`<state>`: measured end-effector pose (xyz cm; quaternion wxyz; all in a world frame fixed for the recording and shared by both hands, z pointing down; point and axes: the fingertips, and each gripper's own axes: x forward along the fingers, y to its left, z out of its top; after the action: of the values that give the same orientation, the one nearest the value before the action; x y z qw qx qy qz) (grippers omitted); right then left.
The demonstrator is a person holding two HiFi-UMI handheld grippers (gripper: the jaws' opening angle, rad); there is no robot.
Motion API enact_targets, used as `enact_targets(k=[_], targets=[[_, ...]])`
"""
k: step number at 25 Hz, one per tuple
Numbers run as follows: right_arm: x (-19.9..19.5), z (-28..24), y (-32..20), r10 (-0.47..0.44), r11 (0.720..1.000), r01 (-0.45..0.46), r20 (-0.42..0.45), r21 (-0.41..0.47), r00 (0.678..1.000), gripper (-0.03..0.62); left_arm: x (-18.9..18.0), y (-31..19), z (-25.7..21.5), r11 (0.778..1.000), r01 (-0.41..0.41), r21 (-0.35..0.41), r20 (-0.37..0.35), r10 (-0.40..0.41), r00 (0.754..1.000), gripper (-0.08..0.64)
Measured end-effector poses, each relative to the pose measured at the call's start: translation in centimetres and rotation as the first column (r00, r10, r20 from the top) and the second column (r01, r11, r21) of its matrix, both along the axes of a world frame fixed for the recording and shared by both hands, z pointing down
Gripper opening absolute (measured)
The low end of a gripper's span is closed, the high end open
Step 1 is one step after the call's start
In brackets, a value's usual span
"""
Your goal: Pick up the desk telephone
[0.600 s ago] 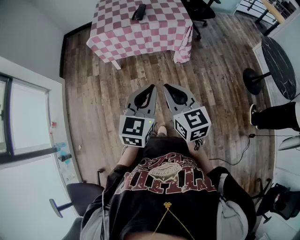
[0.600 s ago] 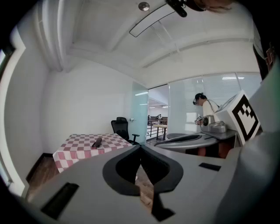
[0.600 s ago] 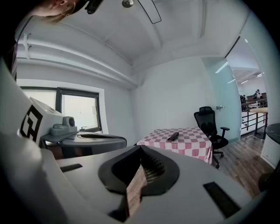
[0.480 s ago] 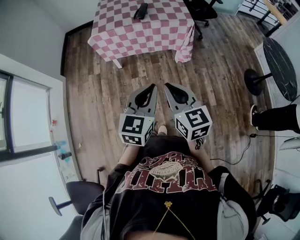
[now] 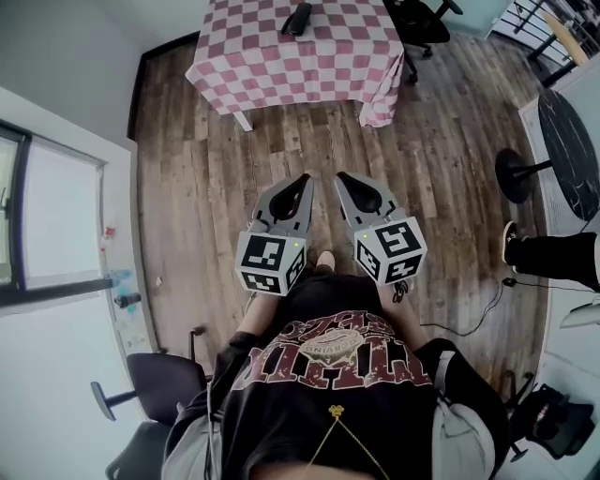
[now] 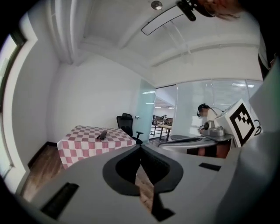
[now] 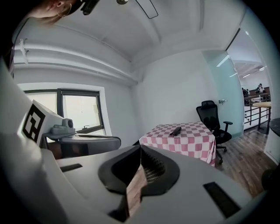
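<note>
no readable text or labels

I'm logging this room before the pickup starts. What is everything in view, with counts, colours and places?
Table: one, pink-and-white checked cloth, far end of the room.
Desk telephone: one, dark, on that table.
Office chair: one, black, right of the table.
Round table: one, black, right edge.
Second chair: one, grey, lower left.
Window: one, bright, left wall.
Floor: brown wooden planks.
Bystander's leg: one, dark, right edge.
Left gripper: grey, shut, empty.
Right gripper: grey, shut, empty, beside it.
</note>
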<state>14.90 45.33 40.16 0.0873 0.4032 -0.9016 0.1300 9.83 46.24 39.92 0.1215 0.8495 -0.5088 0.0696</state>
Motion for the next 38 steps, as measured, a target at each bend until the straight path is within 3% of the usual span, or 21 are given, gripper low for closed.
enact_targets(k=[5,12,27,38], targets=[[-1.7,0.4,-1.3,-0.006,1.000,0.006,-0.010,-0.013,1.000,0.020,-1.7,-1.5,0.3,1.000,0.001,-0.005,-0.018,-0.001,1.000,0.008],[-4.1,-0.2,-4.4,0.014,1.000,-0.014,-0.022,-0.010,1.000,0.020,-4.1,-5.1,0.0,0.999,-0.038,0.016,0.031,0.037,0.999,0.008],[-10.7,-0.3,-11.1,0.064,0.998,-0.064,-0.030,0.006,0.997,0.020,-10.1,-11.3,0.2,0.993,-0.119,0.011,0.015,0.119,0.993,0.008],[-13.3,1.0,-11.6,0.115,0.993,-0.117,-0.050,-0.031,0.992,0.020,-12.8,-12.7,1.5,0.982,-0.185,-0.029,0.014,0.185,0.983,0.008]])
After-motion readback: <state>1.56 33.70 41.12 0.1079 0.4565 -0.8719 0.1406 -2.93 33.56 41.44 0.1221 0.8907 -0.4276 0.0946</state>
